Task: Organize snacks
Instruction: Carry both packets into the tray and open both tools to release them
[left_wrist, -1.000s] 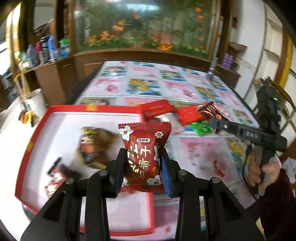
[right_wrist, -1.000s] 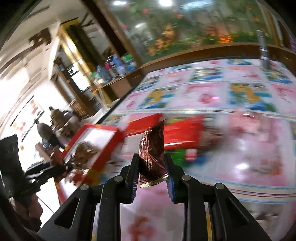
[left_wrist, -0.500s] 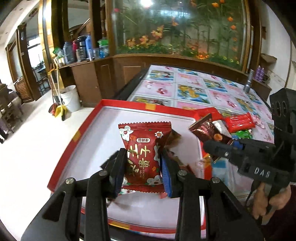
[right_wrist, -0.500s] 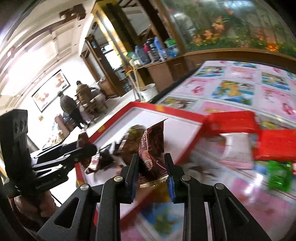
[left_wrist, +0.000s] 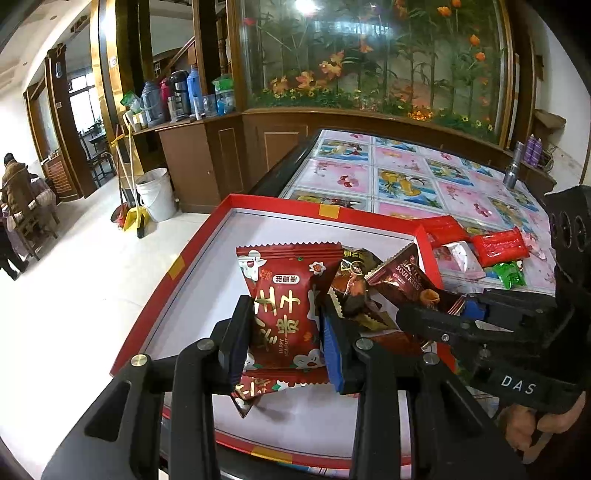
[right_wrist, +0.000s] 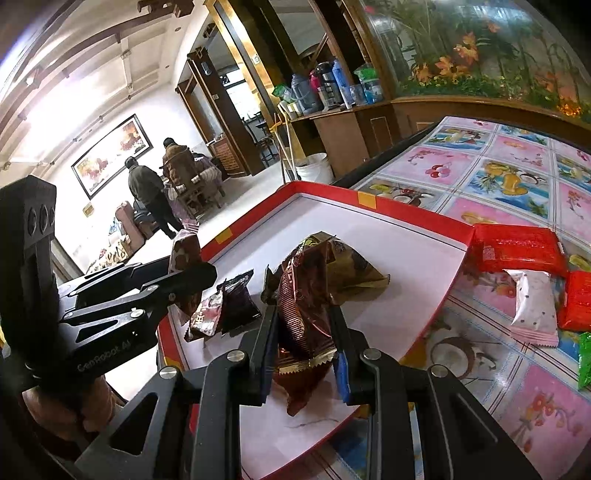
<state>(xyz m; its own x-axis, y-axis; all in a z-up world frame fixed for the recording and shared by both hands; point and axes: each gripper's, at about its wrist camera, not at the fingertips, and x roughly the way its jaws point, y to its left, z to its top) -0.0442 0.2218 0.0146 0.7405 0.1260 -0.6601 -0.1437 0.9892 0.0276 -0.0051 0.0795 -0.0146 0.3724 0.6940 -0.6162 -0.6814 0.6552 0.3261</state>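
My left gripper (left_wrist: 284, 314) is shut on a red snack packet with white flowers (left_wrist: 284, 291), held over the red-rimmed white tray (left_wrist: 325, 212). My right gripper (right_wrist: 303, 321) is shut on a dark brown foil snack packet (right_wrist: 304, 295), also over the tray (right_wrist: 413, 212). In the left wrist view the right gripper (left_wrist: 424, 306) and its brown packet (left_wrist: 410, 280) sit just right of mine. In the right wrist view the left gripper (right_wrist: 192, 273) is at the left. Several dark packets (right_wrist: 229, 306) lie in the tray.
Red packets (right_wrist: 517, 247), a white packet (right_wrist: 533, 306) and a green one (right_wrist: 584, 354) lie on the patterned tablecloth right of the tray. The tray overhangs the table's left edge. A metal cylinder (left_wrist: 513, 173) stands at the far right. A cabinet and bucket (left_wrist: 155, 194) stand beyond.
Both grippers have swung left from the loose snack pile on the tablecloth, each carrying its packet, and now hang over the tray, close together.
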